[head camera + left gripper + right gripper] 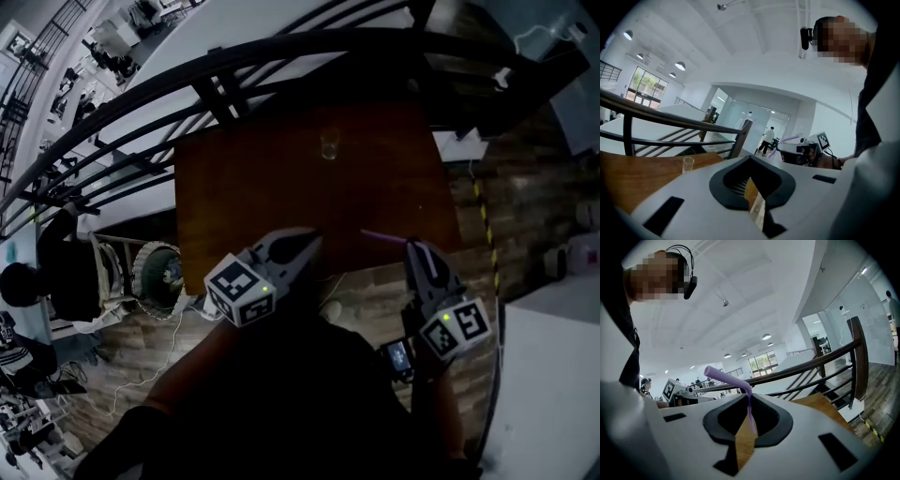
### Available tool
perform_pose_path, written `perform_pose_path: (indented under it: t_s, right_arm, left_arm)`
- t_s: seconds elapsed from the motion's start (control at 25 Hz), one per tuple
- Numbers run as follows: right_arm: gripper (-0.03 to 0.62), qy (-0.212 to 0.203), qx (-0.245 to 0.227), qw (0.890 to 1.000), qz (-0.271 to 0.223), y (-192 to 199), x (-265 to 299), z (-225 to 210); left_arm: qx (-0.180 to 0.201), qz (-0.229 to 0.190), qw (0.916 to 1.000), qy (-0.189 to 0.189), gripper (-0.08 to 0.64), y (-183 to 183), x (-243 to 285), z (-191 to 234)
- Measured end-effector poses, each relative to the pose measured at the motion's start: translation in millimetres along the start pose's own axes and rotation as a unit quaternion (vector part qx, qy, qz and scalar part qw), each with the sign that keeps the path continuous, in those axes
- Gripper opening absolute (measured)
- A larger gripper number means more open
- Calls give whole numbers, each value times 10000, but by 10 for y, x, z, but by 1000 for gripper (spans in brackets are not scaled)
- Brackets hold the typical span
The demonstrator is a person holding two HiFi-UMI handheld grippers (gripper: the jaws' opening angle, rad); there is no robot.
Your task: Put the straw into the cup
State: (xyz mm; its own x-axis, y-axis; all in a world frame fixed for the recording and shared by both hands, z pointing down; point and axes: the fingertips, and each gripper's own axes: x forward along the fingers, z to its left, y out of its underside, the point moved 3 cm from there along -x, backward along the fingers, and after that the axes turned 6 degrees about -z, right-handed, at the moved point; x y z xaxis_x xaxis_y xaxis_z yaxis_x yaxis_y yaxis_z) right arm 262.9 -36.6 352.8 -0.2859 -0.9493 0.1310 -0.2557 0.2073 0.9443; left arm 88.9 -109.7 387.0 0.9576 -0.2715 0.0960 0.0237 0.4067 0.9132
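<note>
The right claw (pixel 413 247) is squeezing shut on a thin purple plastic straw with a bent top (pixel 380 235), just right of the picture's middle. The left claw (pixel 307 242) is hanging closed beside it, holding nothing. A small clear glass cup (pixel 329 145) is standing on the brown wooden counter (pixel 244 187) near the top middle, well apart from the straw.

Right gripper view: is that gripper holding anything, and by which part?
Yes: the right gripper is shut on the purple straw, pinching the straight section just below its bend; the bent end juts out past the jaws.
</note>
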Motion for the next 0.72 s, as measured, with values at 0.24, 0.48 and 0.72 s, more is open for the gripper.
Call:
perform_pose_path:
  t_s: [0.24, 0.48, 0.72]
  right_arm:
    - [37, -51, -53, 10000, 35, -139, 552, -94]
    - [37, 12, -100, 9999, 106, -213, 1088, -129]
    - [37, 64, -171, 9996, 195, -258, 1599, -202]
  left_arm:
    - [-115, 5, 9999, -16, 11, -147, 155, 482]
    - [-132, 81, 9998, 112, 11, -223, 214, 896]
    - [-72, 147, 9996, 209, 11, -331, 294, 1352]
